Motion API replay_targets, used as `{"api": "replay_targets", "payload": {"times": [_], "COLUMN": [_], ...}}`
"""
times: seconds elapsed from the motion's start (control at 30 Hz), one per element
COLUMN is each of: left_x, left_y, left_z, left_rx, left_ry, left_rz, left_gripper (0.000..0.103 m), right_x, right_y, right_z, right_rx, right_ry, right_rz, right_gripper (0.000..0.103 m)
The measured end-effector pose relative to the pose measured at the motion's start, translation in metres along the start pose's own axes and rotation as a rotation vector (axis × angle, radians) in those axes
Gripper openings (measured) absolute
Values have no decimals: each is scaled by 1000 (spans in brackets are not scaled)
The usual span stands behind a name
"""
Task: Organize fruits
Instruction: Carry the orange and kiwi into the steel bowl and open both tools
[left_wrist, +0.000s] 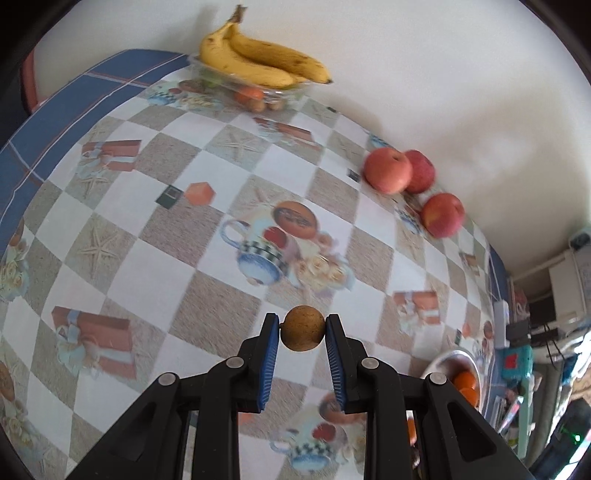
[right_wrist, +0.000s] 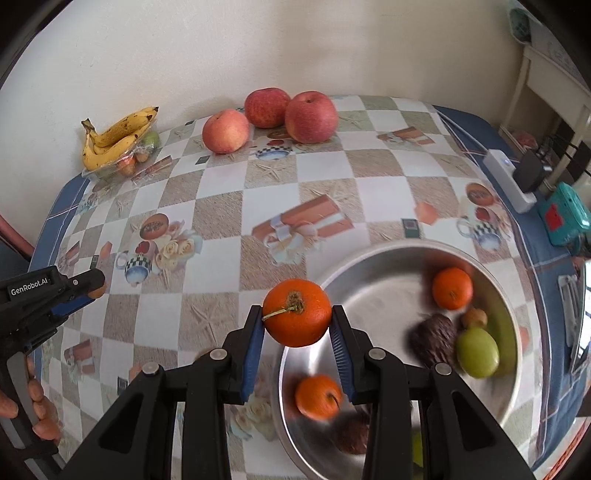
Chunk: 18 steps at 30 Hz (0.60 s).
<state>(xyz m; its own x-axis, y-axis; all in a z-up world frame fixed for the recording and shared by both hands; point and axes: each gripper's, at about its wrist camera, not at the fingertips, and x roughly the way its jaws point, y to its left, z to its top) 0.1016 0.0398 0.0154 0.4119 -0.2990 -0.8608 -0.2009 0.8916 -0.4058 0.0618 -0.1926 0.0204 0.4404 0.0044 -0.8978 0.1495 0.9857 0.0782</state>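
So the left gripper (left_wrist: 303, 329) has its fingers (left_wrist: 270, 354) clamped on a little brown round fruit (left_wrist: 303, 328), held up over the checkered tabletop (left_wrist: 177, 229). Right gripper (right_wrist: 297, 319) is squeezing an orange (right_wrist: 297, 312), stem facing the camera, right at the near-left edge of the metal bowl (right_wrist: 369, 280). In the bowl there are two more oranges, one at the far side (right_wrist: 451, 288) and one near (right_wrist: 318, 397), plus a green fruit (right_wrist: 477, 352), a dark spiky-looking one (right_wrist: 432, 338) and a small brown one (right_wrist: 474, 316) (bit blurry, can't say what those are). Three apples (right_wrist: 271, 120) sit together at the far edge by the wall, and the bananas (right_wrist: 118, 138) lie on top of a clear plastic tray (right_wrist: 110, 168) in the far left corner, with some small fruit inside. From the right camera you can see the left gripper off to the left, with a hand (right_wrist: 37, 410) around its handle.
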Motion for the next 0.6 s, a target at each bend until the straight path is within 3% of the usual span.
{"api": "replay_targets", "payload": {"times": [0.3, 0.6], "left_x": [12, 27], "left_y": [-46, -114], "left_z": [-27, -66], "left_rx": [101, 302], "left_ry": [59, 105], "left_rz": [-29, -69], "left_gripper": [27, 27], "right_x": [-10, -10], "right_y": [-33, -80], "right_z": [-13, -14], "right_rx": [34, 122], "right_ry": [15, 25], "right_rz": [-25, -41], "right_gripper": [37, 37]}}
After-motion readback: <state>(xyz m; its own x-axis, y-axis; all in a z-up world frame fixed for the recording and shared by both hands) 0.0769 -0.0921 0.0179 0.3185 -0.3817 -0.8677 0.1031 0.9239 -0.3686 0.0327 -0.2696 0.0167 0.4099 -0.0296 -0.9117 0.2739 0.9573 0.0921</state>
